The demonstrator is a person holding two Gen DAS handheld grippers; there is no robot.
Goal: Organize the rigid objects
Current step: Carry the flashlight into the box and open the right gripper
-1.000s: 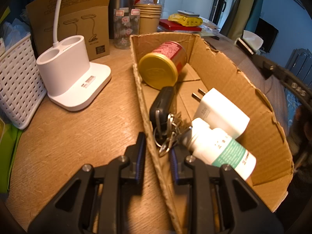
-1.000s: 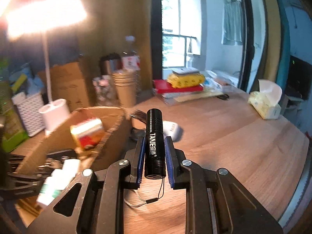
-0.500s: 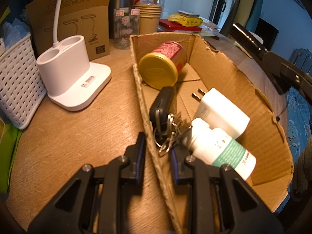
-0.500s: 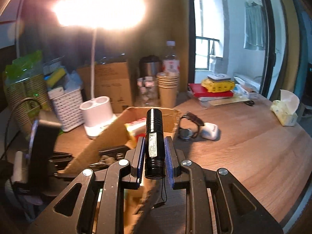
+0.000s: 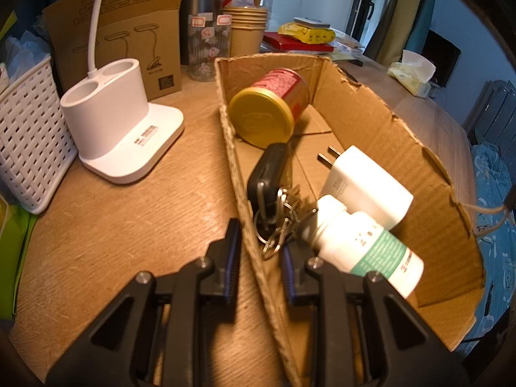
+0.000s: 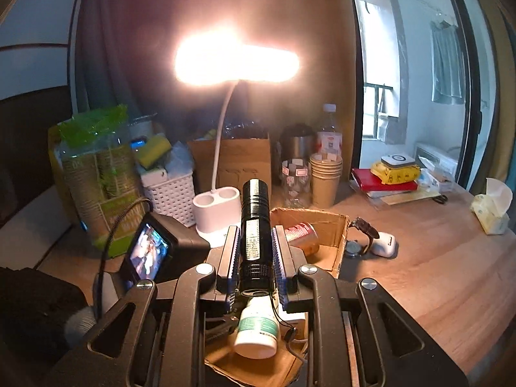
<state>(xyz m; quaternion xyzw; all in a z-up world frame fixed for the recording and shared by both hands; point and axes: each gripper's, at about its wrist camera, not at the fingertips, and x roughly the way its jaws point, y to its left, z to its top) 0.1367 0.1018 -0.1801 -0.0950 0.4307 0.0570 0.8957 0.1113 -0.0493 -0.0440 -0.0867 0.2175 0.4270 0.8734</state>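
Wooden table (image 6: pixel 435 258): right tool (image 6: pixel 256 258) grips printed black flashlight (image 6: pixel 254 222).

Desk clutter round the back, lamp blazing.
White lamp base (image 5: pixel 119 135) w/ two cup holes sits beside white woven basket (image 5: pixel 27 138); brown lamp carton (image 5: pixel 129 29) behind. Paper cup stack (image 5: pixel 246 29) by steel flask (image 5: pixel 200 6). Tissue pack (image 6: pixel 491 209) far right; wristwatch (image 6: pixel 362 230) near white case (image 6: pixel 383 245).
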